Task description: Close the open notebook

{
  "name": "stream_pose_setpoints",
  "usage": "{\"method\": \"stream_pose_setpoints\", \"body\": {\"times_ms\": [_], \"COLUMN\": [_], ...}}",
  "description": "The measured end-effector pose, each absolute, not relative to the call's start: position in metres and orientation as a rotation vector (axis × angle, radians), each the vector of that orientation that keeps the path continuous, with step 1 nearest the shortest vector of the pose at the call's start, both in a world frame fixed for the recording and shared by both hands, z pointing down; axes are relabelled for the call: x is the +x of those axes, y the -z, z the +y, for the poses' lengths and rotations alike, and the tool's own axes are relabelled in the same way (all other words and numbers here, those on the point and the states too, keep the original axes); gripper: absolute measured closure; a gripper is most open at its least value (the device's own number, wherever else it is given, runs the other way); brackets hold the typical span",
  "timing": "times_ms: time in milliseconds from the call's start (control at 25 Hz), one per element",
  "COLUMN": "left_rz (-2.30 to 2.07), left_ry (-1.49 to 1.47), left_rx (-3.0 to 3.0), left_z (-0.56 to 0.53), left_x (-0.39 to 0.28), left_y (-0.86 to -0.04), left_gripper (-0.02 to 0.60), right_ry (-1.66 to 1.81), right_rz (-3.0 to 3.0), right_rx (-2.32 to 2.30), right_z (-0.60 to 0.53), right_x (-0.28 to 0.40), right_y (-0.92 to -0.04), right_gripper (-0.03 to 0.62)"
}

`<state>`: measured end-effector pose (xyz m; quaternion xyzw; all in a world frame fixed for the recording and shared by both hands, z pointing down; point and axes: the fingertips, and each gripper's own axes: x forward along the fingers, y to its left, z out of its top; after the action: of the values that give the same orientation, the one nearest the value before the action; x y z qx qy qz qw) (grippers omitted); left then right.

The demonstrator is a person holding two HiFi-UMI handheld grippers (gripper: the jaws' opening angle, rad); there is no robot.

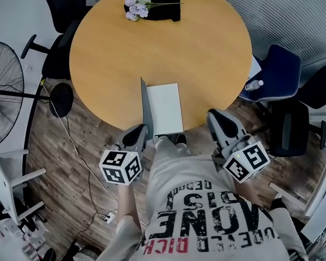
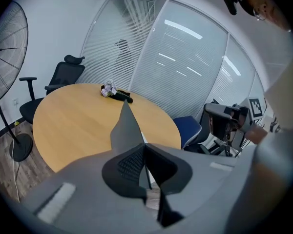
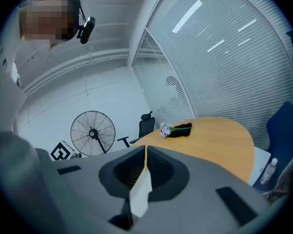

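The notebook [image 1: 165,109] lies at the near edge of the round table [image 1: 152,48], low in the middle of the head view, its long axis running from the table's rim up toward the centre. It is half open: the white page [image 1: 167,105] lies flat, and the grey cover [image 1: 145,110] stands nearly upright along the page's left side, hinged at the spine there.

The left claw [image 1: 144,130] sits at the cover's near lower corner. In the left gripper view its jaws are pressed together with the thin sheet of the cover [image 2: 124,128] running up out of them, so it reads as clamped on the cover's edge. The right claw [image 1: 214,116] hangs off the table's rim at the lower right, well apart from the notebook; in the right gripper view its tips [image 3: 145,150] meet, and nothing from the table is between them. A pale wedge shows deeper between its jaws, and what it is I cannot tell.

What matters for the coming move is that the flat page lies to the right of the upright cover. The cover has to swing rightward in the frame and down about the spine, and the left claw, already on it, is the nearer one to carry it over. The far end of the table holds only a bunch of flowers [image 1: 137,7], clear of that swing.
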<state>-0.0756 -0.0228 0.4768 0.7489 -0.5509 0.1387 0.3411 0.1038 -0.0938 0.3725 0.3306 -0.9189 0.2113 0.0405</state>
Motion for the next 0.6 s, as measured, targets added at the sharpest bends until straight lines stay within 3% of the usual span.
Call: {"method": "stream_pose_setpoints", "body": {"times_ms": [600], "left_rz": [-1.355], "left_ry": [-0.384], "left_rx": [2.005], "left_z": [-0.03], "left_x": [-0.051], "left_y": [-0.482], "left_gripper": [0.563], "right_ry": [-0.666], "right_rz": [-2.777], "right_rx": [1.091], "right_z": [-0.089], "right_x": [0.115], "right_y": [-0.376], "right_gripper": [0.574]}}
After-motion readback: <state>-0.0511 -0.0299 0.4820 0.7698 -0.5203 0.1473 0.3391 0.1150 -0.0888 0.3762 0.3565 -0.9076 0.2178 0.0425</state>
